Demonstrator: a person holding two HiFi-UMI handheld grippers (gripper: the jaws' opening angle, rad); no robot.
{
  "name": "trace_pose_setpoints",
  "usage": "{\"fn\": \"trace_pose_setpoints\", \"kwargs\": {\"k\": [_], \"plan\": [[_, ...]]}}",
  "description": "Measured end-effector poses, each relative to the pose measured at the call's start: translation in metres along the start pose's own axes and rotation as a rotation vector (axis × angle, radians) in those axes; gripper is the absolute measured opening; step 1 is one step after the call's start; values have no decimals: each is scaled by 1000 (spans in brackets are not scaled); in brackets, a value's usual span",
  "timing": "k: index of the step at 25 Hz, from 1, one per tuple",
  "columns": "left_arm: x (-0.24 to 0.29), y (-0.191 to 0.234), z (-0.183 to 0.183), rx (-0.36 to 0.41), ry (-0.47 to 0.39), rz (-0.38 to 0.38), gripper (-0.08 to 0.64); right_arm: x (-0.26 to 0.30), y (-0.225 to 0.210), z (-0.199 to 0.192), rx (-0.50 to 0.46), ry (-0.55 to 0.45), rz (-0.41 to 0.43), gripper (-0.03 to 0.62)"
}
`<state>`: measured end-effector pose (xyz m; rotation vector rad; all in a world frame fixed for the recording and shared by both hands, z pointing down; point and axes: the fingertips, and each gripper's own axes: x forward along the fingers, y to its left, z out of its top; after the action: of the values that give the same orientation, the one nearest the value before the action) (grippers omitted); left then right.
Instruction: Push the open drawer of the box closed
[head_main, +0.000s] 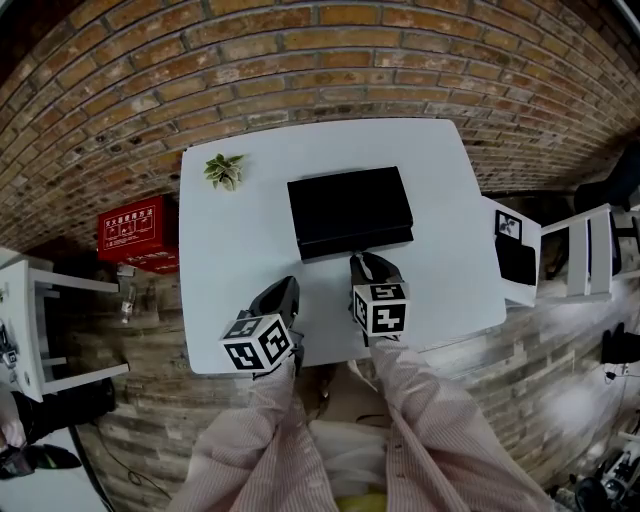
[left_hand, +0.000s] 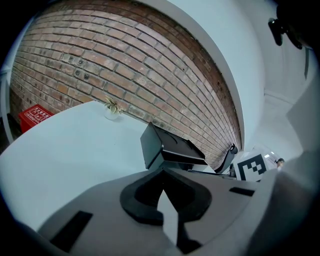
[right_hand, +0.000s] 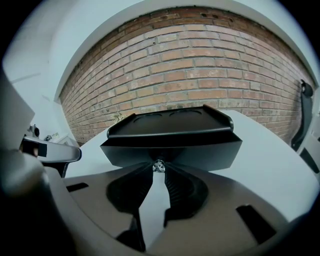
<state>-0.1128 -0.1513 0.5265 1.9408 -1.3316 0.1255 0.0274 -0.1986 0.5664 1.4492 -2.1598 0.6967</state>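
Drawer (right_hand: 200, 154) sits proud of the box (head_main: 348, 208), my right gripper (right_hand: 158, 169) pinched on its knob (right_hand: 159, 164). Next, a straight push in; left gripper (left_hand: 163, 175) closed, empty.

Flat black box (head_main: 349, 203) on white table (head_main: 240, 300), knobbed drawer (right_hand: 200, 155) facing near edge

Matt blk box (head_main: 350, 210) w/ shiny metal knob (right_hand: 159, 165), smooth pale table (head_main: 240, 290), rough brick wall (head_main: 300, 60).

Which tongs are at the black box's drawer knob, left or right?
Right tongs: tips pinch the small silver knob on the drawer front of the black box. Left tongs are shut on nothing, short of it.
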Motion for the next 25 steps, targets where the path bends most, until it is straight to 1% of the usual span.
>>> {"fn": "trace_pose_setpoints", "kwargs": {"k": [25], "plan": [[17, 10, 17, -5, -5, 6, -6, 19, -6, 15, 5, -7, -3, 78]]}}
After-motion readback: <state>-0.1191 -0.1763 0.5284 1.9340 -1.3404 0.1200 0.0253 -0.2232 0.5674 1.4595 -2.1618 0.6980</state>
